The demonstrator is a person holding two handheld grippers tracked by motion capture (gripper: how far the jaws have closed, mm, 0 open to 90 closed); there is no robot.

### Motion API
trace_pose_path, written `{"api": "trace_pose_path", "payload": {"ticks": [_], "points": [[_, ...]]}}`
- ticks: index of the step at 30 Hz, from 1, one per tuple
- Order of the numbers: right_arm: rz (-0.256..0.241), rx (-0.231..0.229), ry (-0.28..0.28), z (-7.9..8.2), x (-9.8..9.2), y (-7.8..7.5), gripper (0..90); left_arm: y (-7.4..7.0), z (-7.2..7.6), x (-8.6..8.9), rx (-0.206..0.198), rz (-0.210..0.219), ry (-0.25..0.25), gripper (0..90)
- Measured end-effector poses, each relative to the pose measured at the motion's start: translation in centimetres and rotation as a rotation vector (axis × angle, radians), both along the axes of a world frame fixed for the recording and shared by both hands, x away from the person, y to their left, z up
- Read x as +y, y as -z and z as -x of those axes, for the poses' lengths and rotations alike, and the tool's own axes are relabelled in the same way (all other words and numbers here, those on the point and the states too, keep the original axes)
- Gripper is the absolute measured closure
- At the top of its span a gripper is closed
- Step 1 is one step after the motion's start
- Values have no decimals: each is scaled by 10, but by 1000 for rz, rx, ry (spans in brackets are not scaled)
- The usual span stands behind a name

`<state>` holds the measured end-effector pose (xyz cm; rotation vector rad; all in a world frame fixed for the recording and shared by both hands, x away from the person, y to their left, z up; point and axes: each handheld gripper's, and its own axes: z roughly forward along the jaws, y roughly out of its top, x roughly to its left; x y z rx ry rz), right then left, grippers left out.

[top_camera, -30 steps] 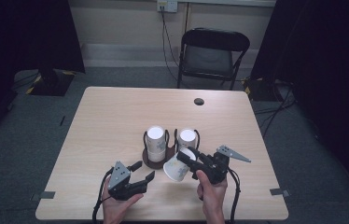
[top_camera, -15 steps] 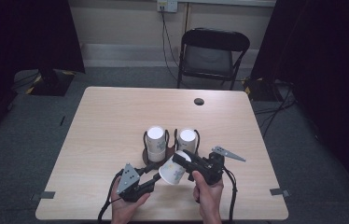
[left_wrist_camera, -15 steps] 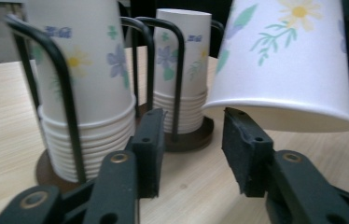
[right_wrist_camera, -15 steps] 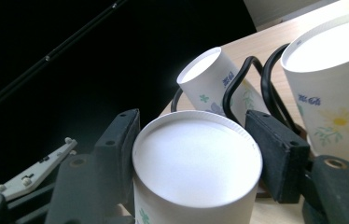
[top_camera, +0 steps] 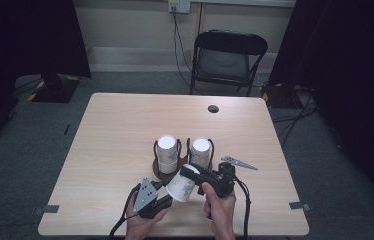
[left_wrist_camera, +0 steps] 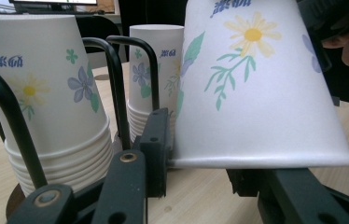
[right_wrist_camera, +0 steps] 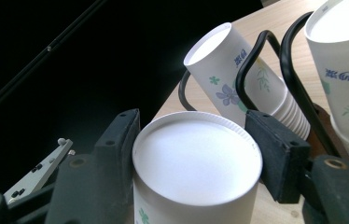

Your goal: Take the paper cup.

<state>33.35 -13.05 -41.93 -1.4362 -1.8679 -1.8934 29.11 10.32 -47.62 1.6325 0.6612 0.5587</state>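
Note:
Two stacks of upside-down flowered paper cups [top_camera: 166, 150] [top_camera: 200, 149] stand in a black wire holder [top_camera: 162, 172] on the wooden table [top_camera: 120, 125]. My right gripper [top_camera: 191, 173] is shut on a single cup [top_camera: 181, 187], tilted with its rim toward the lower left, just in front of the holder. In the right gripper view the pads clamp the cup [right_wrist_camera: 196, 172] near its closed end. My left gripper [top_camera: 166, 201] sits at the cup's rim, open. In the left gripper view one pad [left_wrist_camera: 156, 140] touches the rim's edge of the held cup [left_wrist_camera: 256, 84].
A dark folding chair [top_camera: 230, 60] stands behind the table's far edge. A round cable hole [top_camera: 213, 108] lies at the back right. Both hands work close to the table's near edge. Dark curtains hang at left and right.
My left gripper has moved right, up to the rim of the held cup. My right gripper has carried the cup a little left and toward the near edge.

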Motion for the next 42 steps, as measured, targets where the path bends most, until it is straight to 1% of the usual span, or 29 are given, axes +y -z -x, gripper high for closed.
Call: {"api": "trace_pose_path", "payload": {"ticks": [3, 6, 8, 11, 12, 15, 18, 19, 20, 23, 24, 26, 28, 29, 33, 35, 40, 42], "points": [[-6, 21, -12, -2, -2, 1, 371, 0, 1, 0, -5, -3, -6, 645], [-8, 64, -34, -4, -4, 3, 369, -1, 3, -1, -9, -3, -6, 645], [-23, 75, -45, -5, -5, 4, 370, -3, 6, -2, -25, -12, -8, 644], [-39, 83, -63, -5, -6, 4, 370, -5, 8, -4, -33, -13, -8, 641], [-37, 93, -81, -5, -5, 3, 369, -4, 8, -4, -35, -19, -17, 647], [-28, 88, -80, -5, -4, 3, 368, -4, 8, -4, -33, -26, -19, 681], [-27, 85, -76, -5, -5, 3, 364, -4, 7, -3, -27, -27, -15, 751], [-26, 85, -76, -5, -5, 3, 355, -4, 7, -2, -25, -20, -14, 786], [-10, 78, -74, -5, -5, 3, 352, -3, 7, -2, -23, -19, -15, 796], [-3, 71, -75, -4, -4, 3, 349, -4, 7, 0, -17, -17, -10, 806], [-3, 64, -76, -5, -4, 4, 346, -4, 7, 2, -13, -13, -1, 812], [-1, 60, -64, -5, -4, 4, 339, -5, 7, 3, -5, 4, 6, 831], [11, 51, -51, -5, -5, 3, 338, -6, 7, 5, 2, 14, 17, 837], [13, 49, -52, -5, -5, 3, 338, -6, 6, 6, 8, 12, 24, 839], [44, 38, -34, -4, -5, 3, 339, -6, 6, 6, 21, 17, 34, 846], [47, 30, -37, -5, -6, 3, 334, -7, 6, 6, 28, 25, 40, 846], [75, 23, -21, -4, -7, 4, 334, -8, 6, 8, 45, 36, 54, 850], [72, 29, -23, -5, -7, 5, 334, -9, 5, 10, 53, 40, 66, 853]]}}
